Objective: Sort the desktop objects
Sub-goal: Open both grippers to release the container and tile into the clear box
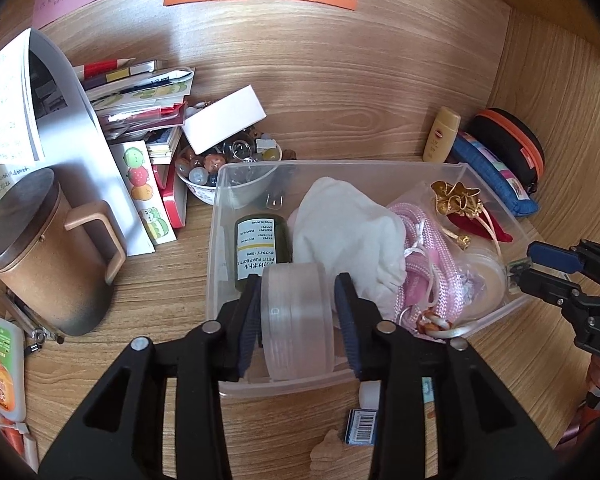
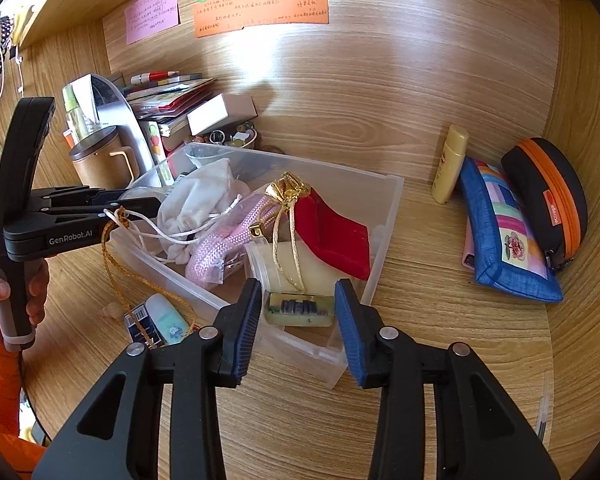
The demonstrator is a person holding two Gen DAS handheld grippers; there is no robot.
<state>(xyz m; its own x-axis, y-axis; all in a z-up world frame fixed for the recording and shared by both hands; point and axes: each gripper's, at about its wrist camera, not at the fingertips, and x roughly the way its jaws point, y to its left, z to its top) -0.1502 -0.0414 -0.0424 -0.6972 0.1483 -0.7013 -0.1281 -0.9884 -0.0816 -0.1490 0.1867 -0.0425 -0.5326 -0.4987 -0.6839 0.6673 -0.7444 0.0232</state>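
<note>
A clear plastic box (image 1: 216,240) (image 2: 384,216) sits on the wooden desk. It holds a white cloth pouch (image 1: 348,224) (image 2: 204,196), pink rope (image 1: 416,264) (image 2: 216,248), a red pouch with gold trim (image 2: 336,236), a dark green bottle (image 1: 260,248) and a round clear container (image 2: 284,264). My left gripper (image 1: 296,308) is shut on a clear roll of tape (image 1: 296,320) over the box's near end. My right gripper (image 2: 296,312) is open, with a small clear block (image 2: 300,309) between its fingers above the box's near corner; it touches neither pad.
A brown lidded mug (image 1: 48,256), stacked books and papers (image 1: 140,92) and a bowl of marbles (image 1: 208,168) stand left of the box. A yellow bottle (image 2: 450,164), a blue pouch (image 2: 504,236) and a black-orange case (image 2: 548,200) lie to the right. A small tube (image 2: 166,320) lies in front.
</note>
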